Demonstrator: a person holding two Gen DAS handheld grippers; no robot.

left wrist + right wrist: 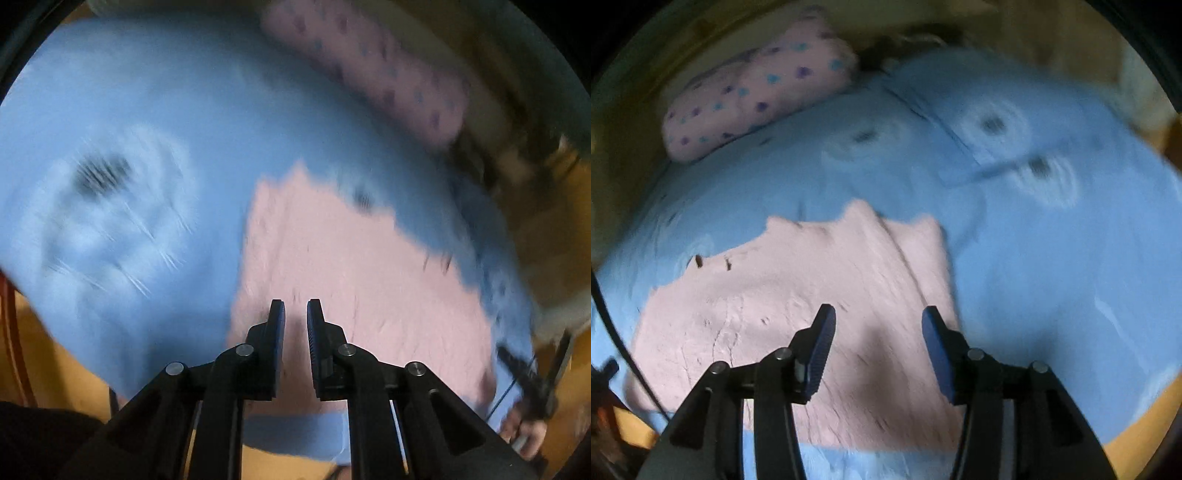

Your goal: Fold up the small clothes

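Note:
A plain pink garment (332,266) lies spread flat on a light blue cloth (147,110). It also shows in the right wrist view (812,295) on the same blue cloth (1052,258). My left gripper (296,314) hovers just above the garment's near part, its jaws a narrow gap apart and holding nothing. My right gripper (878,317) hovers over the garment's right part, jaws wide open and empty. Both views are blurred by motion.
A folded pink garment with blue and purple dots (753,92) lies at the far edge of the blue cloth, also in the left wrist view (373,66). The blue cloth has white-and-dark printed motifs (993,125). A wooden table edge (1137,435) shows beneath.

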